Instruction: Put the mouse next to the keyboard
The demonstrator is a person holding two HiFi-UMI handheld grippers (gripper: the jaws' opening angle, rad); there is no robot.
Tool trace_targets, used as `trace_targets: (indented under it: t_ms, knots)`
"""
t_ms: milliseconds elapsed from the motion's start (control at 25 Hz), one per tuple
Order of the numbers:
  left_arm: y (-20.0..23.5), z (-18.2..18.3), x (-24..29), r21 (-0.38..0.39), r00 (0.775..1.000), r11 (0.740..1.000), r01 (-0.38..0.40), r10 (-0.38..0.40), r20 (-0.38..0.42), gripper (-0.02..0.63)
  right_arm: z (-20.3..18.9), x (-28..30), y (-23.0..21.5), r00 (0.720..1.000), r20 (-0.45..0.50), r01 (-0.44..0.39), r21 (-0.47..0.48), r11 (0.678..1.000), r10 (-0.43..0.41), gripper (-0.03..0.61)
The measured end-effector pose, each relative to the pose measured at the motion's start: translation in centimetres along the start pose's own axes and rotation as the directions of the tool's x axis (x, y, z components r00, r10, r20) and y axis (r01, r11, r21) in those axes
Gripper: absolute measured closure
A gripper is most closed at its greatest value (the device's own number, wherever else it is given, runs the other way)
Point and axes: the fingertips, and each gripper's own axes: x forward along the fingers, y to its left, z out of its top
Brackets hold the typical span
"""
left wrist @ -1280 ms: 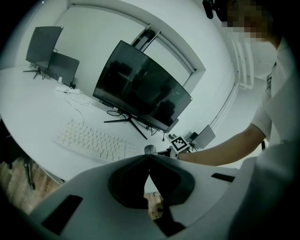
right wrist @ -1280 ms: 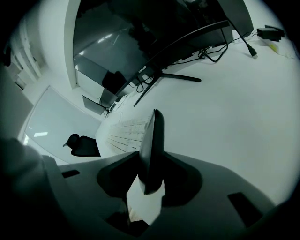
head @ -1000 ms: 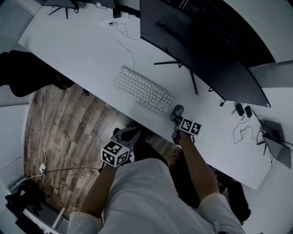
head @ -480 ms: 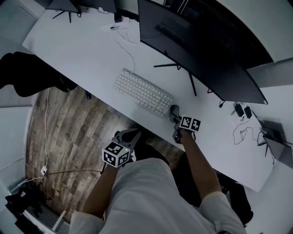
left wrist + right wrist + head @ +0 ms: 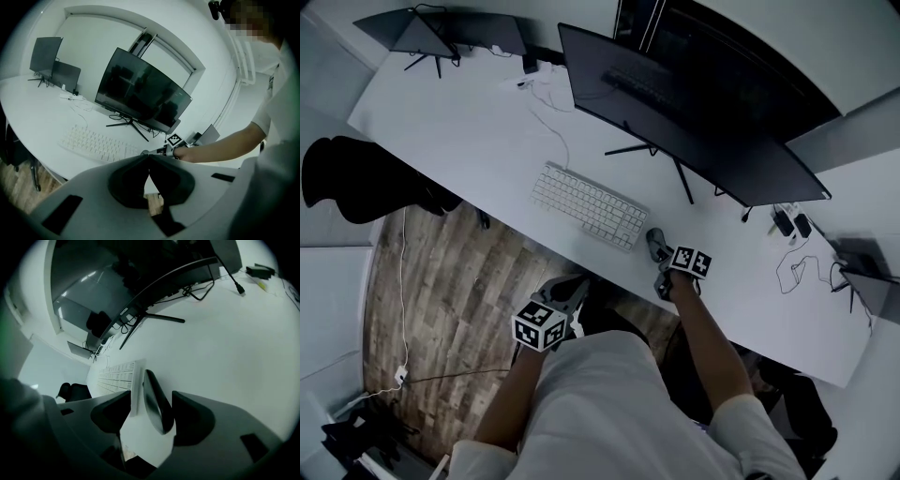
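Seen from above, our right claw point(image 5: 150, 398) half covers the mouse point(image 5: 155, 405) beside the keyboard point(image 5: 589, 205), jaws opening around it. Our left claw point(image 5: 149, 157) hangs pressed together, off the surface point(image 5: 478, 131).

— Is anything reading clearly here?

— Hardly. A small white logo point(image 5: 123, 311) is sitting on the lower edge of the monitor point(image 5: 140, 282), but its letters are running together.

— And the keyboard point(image 5: 589, 205)?

— Its key print is showing too small to read. The right cube point(image 5: 691, 261) and the left cube point(image 5: 539, 325) are carrying only black-and-white square patterns, not letters or numbers.
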Motion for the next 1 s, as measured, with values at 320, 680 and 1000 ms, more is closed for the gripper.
trace_targets:
  t_ms: [320,680,1000]
  knots:
    - [0.6,0.1,-0.5,0.014,1.0,1.0,0.016,-0.016,-0.013,0.595,-1.2,0.7,0.0,1.0,0.004,0.011,0.059,0.998,-0.011,0.278]
    - [2.7,0.9,-1.3,0.025,0.997,0.997,0.072,-0.071,-0.042,0.595,-1.0,-0.8,-1.4,0.993,0.055,0.106,-0.045,0.993,-0.104,0.271]
    - [4.6,2.8,-1.7,0.059,0.99,0.989,0.139,-0.136,-0.049,0.595,-1.0,-3.1,-0.4,0.981,0.116,0.169,-0.087,0.982,-0.158,0.272]
